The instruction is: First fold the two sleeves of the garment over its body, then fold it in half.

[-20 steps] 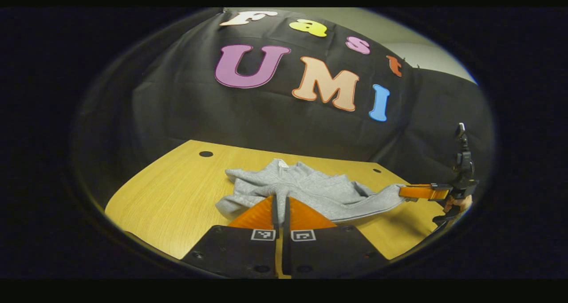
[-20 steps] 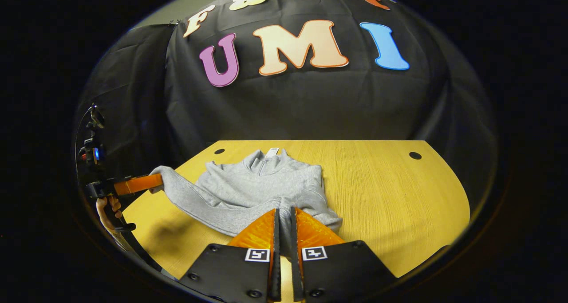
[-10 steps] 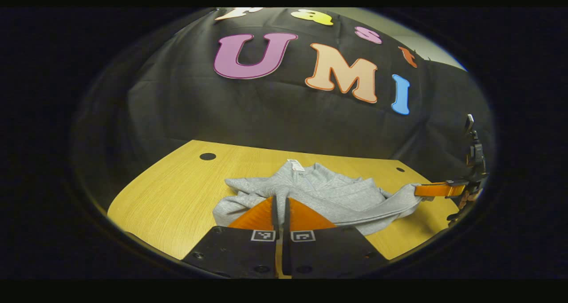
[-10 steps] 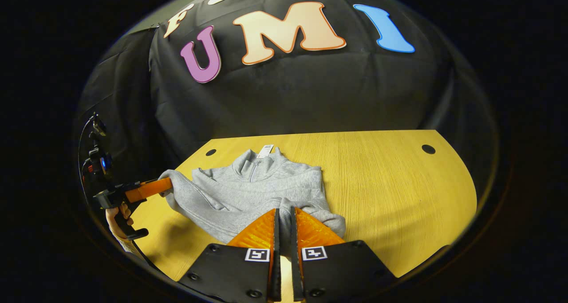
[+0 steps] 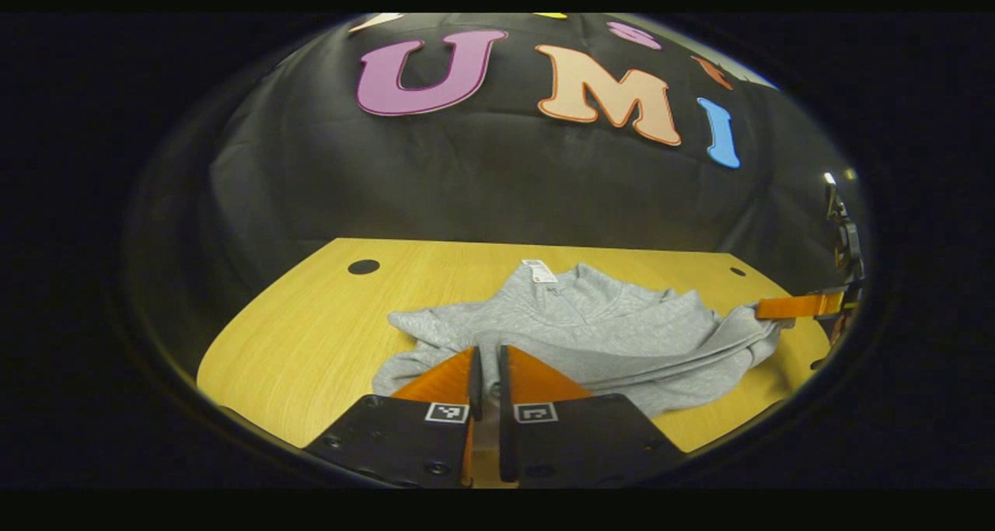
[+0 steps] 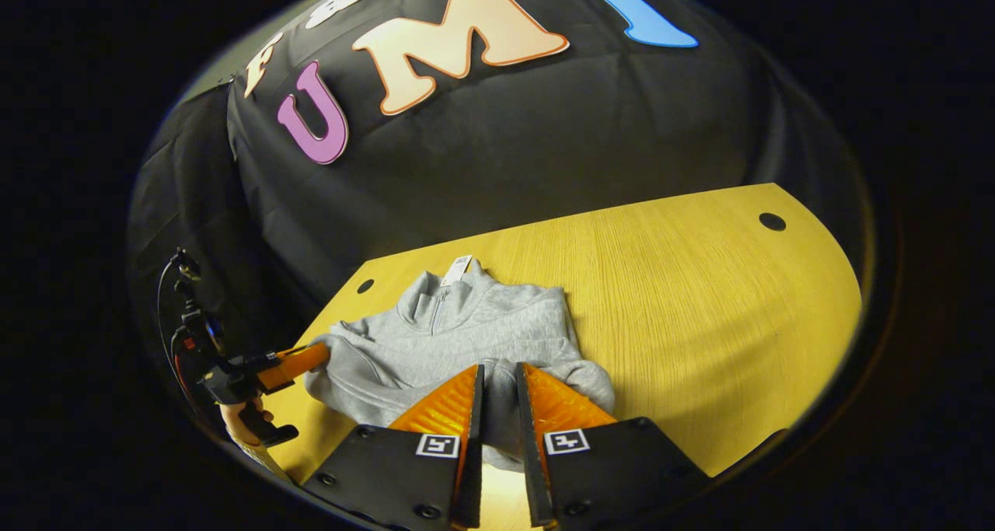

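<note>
Two grippers pinch our grey garment (image 6: 466,337) on the wooden table (image 6: 699,298).
Left gripper (image 5: 485,354) and right gripper (image 6: 497,369) each seem clamped on cloth at 6 o'clock.

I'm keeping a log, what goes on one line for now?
left gripper: shut on grey sweatshirt | right gripper: shut on sweatshirt | wooden table

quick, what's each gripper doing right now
left gripper: closed on the grey sweater.
right gripper: closed on the same sweater.
</note>
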A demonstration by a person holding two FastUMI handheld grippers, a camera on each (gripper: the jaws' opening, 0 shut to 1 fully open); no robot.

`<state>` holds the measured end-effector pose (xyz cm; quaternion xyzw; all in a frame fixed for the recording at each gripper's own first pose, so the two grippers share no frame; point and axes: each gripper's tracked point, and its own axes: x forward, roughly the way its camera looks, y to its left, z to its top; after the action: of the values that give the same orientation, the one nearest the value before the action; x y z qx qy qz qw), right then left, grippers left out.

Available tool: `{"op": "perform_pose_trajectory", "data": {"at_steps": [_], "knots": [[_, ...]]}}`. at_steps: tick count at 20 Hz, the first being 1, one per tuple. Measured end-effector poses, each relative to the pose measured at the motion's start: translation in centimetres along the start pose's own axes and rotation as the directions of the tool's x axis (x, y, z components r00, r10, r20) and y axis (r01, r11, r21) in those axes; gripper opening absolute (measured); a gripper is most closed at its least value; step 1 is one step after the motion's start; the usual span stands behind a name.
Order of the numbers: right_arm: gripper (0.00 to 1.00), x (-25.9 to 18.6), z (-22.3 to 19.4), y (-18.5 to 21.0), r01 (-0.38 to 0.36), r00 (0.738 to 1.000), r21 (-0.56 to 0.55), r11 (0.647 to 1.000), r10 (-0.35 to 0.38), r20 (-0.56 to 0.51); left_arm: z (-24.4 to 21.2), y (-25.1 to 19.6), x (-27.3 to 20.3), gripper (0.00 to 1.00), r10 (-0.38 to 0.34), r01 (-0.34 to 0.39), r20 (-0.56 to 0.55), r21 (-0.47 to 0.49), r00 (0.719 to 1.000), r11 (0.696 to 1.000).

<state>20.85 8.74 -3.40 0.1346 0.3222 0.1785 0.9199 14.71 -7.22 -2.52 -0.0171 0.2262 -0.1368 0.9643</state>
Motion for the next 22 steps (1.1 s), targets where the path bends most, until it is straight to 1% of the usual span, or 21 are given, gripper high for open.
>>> {"op": "perform_pose_trajectory", "data": {"at_steps": [1,2,3,4,5,6,8,12,14,16,17,18,19,20,21,22], "knots": [[0.2,0.2,0.2,0.0,-0.001,1.0,0.007,1.0,0.001,0.005,0.5,0.4,0.3,0.11,0.022,-0.022,0.012,0.025,1.0,0.999],[0.39,0.3,0.7,-0.2,0.003,1.0,0.012,1.0,-0.004,0.017,1.0,0.6,0.6,0.19,0.031,-0.032,0.028,0.042,0.999,0.999],[0.45,0.6,1.2,0.0,-0.004,1.0,0.022,1.0,0.004,0.031,1.5,0.8,0.6,0.27,0.042,-0.045,0.044,0.056,0.998,0.997],[0.62,0.8,1.7,0.3,-0.016,0.999,0.033,0.999,0.014,0.052,2.0,1.2,0.7,0.51,0.06,-0.064,0.066,0.06,0.996,0.996],[0.83,1.0,2.2,0.7,-0.029,0.997,0.037,0.999,0.026,0.072,2.6,1.3,0.9,0.76,0.073,-0.078,0.091,0.061,0.993,0.995],[0.88,1.0,2.8,0.9,-0.035,0.995,0.033,0.999,0.032,0.094,3.3,1.8,0.6,1.0,0.089,-0.097,0.115,0.061,0.989,0.993],[0.95,0.5,3.7,1.3,-0.042,0.989,0.004,0.999,0.041,0.142,4.7,2.2,-0.2,0.95,0.106,-0.115,0.172,0.046,0.979,0.992],[0.97,-2.6,5.5,3.5,-0.039,0.968,-0.089,0.995,0.06,0.244,7.4,2.5,-3.0,0.95,0.108,-0.118,0.266,0.021,0.958,0.993],[0.98,-5.1,6.3,5.1,-0.035,0.947,-0.144,0.989,0.079,0.31,8.2,2.5,-5.0,0.95,0.095,-0.098,0.295,-0.002,0.951,0.995],[0.98,-7.9,5.9,7.0,-0.041,0.926,-0.184,0.982,0.107,0.363,8.6,2.5,-7.6,0.95,0.076,-0.071,0.32,-0.028,0.944,0.997],[0.98,-9.3,5.5,7.6,-0.037,0.914,-0.2,0.979,0.114,0.389,8.6,2.5,-9.0,0.95,0.069,-0.062,0.337,-0.033,0.939,0.998],[0.97,-10.7,4.9,8.1,-0.03,0.901,-0.218,0.976,0.121,0.418,8.6,2.8,-10.5,1.0,0.069,-0.062,0.358,-0.031,0.931,0.998],[0.97,-12.2,4.1,8.3,-0.01,0.887,-0.23,0.973,0.115,0.447,8.3,3.1,-12.6,0.95,0.064,-0.061,0.384,-0.019,0.921,0.998],[0.97,-13.8,3.2,8.5,0.004,0.872,-0.236,0.972,0.112,0.477,7.7,3.3,-14.1,0.99,0.06,-0.06,0.397,-0.011,0.916,0.998],[0.97,-15.0,2.5,8.8,0.005,0.856,-0.238,0.971,0.119,0.503,7.0,3.4,-15.5,0.97,0.056,-0.058,0.409,-0.007,0.911,0.998],[0.97,-16.0,1.5,9.0,0.004,0.846,-0.238,0.971,0.123,0.518,6.4,3.6,-16.8,0.97,0.051,-0.056,0.421,-0.002,0.905,0.998]]}}
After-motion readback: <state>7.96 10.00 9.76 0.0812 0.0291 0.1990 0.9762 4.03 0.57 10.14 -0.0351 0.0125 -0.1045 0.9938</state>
